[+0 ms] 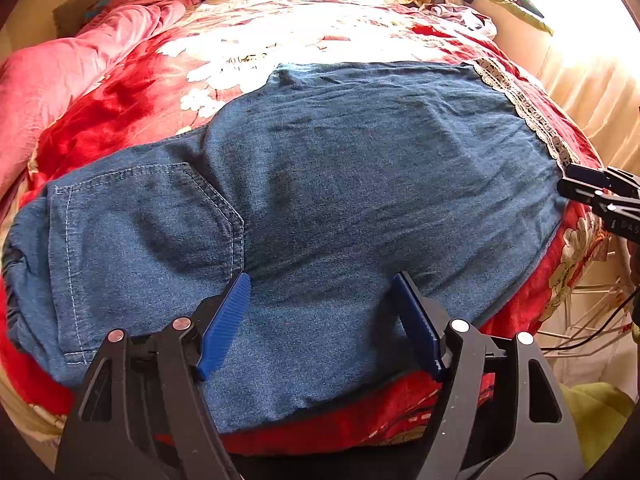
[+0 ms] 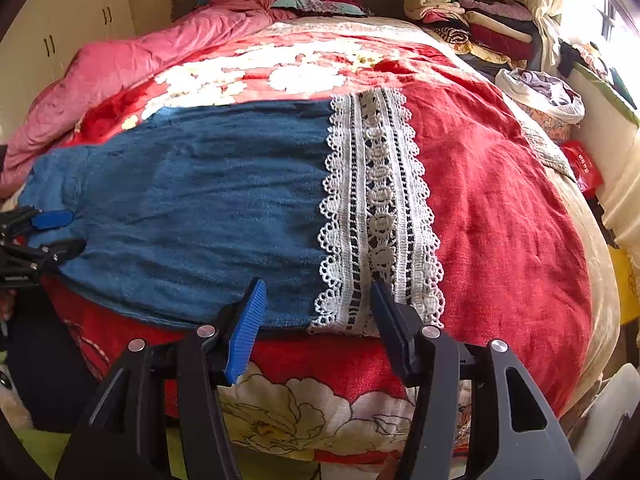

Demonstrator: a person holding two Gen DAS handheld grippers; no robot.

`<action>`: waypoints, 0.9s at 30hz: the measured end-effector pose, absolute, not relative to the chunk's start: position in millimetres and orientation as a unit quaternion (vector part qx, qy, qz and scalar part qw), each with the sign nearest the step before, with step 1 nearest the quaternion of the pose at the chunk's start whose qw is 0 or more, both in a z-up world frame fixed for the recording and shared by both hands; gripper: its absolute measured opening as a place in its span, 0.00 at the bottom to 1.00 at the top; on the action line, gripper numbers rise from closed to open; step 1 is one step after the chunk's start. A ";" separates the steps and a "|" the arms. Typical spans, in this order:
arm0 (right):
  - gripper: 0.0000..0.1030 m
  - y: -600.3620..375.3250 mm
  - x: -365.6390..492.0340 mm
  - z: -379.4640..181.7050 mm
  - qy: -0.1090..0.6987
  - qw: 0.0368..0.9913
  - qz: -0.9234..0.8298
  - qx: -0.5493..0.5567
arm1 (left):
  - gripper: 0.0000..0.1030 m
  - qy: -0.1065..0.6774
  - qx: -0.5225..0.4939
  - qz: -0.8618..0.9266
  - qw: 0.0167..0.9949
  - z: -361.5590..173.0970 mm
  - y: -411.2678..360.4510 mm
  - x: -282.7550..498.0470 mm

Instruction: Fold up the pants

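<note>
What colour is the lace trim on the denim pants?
White lace trim, edging the blue denim pants; clearest in the right wrist view.

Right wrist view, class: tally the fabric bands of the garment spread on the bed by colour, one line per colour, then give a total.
Blue denim section: 1
White lace band: 1
Red section: 1
Total: 3

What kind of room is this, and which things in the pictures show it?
Most likely a bedroom in a home. A bed with a red flowered blanket fills the view, a pink quilt lies bunched along its far side, and folded clothes are stacked near the window.
</note>
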State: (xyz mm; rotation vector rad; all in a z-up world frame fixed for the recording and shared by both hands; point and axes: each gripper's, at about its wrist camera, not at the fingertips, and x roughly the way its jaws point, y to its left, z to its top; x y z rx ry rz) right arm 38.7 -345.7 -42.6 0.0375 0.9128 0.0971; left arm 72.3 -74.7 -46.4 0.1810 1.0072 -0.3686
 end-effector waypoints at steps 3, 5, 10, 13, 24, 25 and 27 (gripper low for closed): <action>0.60 -347.9 34.3 -27.4 0.420 0.906 0.051 0.034 | 0.65 0.473 0.077 -0.181 0.859 -38.4 -73.3 70.3; 0.61 -347.0 33.0 -19.8 0.412 0.909 0.050 0.030 | 0.66 0.470 0.073 -0.182 0.861 -34.1 -73.2 68.7; 0.67 -346.6 31.3 -11.0 0.399 0.915 0.051 0.042 | 0.69 0.463 0.070 -0.192 0.862 -24.4 -78.1 61.2; 0.71 -344.4 30.1 -8.4 0.395 0.916 0.054 0.042 | 0.71 0.455 0.076 -0.199 0.865 -16.7 -83.2 56.3; 0.80 -356.6 19.8 2.2 0.371 0.926 0.045 0.060 | 0.87 0.437 0.090 -0.204 0.872 0.9 -99.8 50.3; 0.80 -358.8 18.6 2.4 0.369 0.926 0.043 0.062 | 0.87 0.436 0.092 -0.204 0.872 2.0 -101.9 50.8; 0.80 -363.4 16.0 2.5 0.366 0.927 0.037 0.067 | 0.88 0.434 0.096 -0.205 0.872 3.6 -106.0 53.0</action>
